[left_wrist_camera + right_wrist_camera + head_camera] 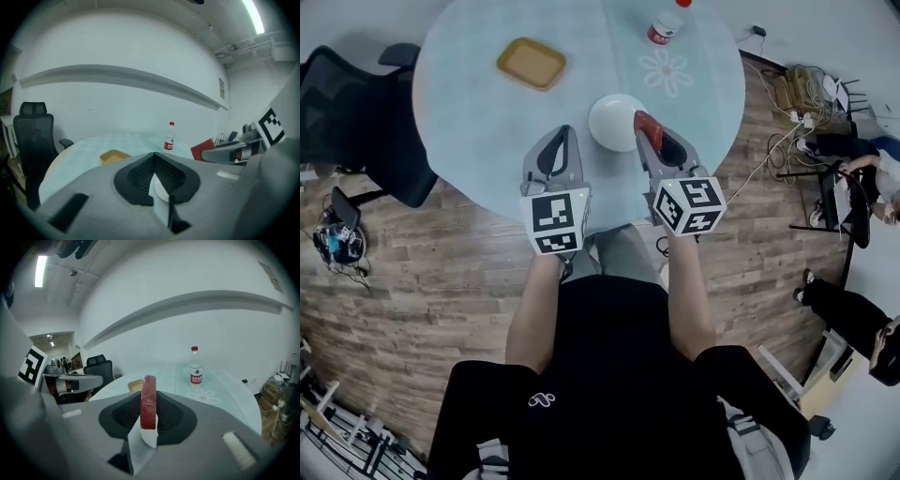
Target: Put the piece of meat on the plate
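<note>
Pinching meat slice (pixel 148 401) edge-on in right gripper (pixel 645 127), just right of plate (pixel 612 122); left gripper (pixel 566 139) pressed together, empty. Risk: narrow hold, slice dropping short onto table (pixel 469 84).

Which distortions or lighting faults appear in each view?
Head view: fisheye bends the wooden floor around the round table. Left gripper view: dark vignette corners, ceiling light overexposed. Right gripper view: wall ledge curves; piece of meat fairly sharp.
</note>
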The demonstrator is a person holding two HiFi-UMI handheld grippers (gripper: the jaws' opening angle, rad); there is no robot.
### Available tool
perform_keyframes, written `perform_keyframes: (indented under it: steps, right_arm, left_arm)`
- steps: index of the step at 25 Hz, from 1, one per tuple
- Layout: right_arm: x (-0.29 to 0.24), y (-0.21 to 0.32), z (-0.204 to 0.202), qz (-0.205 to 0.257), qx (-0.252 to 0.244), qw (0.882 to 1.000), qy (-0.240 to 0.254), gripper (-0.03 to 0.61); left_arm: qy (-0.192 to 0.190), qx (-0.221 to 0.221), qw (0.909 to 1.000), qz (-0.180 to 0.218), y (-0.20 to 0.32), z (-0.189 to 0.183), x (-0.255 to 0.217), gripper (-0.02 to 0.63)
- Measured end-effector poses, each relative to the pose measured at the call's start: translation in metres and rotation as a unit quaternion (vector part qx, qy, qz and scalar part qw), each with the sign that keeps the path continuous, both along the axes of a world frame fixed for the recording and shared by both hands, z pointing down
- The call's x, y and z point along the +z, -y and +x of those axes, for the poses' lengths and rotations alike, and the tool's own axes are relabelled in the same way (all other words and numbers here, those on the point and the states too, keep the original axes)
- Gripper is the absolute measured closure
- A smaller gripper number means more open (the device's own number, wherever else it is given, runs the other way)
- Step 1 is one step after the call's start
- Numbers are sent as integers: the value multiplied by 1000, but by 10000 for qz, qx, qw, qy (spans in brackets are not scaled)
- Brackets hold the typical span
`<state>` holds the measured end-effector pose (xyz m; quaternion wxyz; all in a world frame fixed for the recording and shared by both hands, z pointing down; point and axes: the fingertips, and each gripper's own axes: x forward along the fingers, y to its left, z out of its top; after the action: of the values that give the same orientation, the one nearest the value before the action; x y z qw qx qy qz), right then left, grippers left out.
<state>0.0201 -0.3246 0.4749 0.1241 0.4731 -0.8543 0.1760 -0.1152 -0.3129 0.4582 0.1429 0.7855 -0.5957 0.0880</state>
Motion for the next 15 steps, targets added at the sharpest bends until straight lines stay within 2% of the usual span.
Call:
perform_keyframes:
  steps: [3,7,15]
  right_arm:
    - [32,11,1,-348,-222,9988,-249,478]
    - [80,31,8,-764,-554,9912,-928,477]
    - [145,61,3,-848,-1007,9598,-2479,477]
  left_arm:
    - [-51,-109,9995,-280,2,1,22,612]
    - [-20,-306,9978,-582,9,1,47,612]
    - [2,-464,9948,-904,8,-6,76,612]
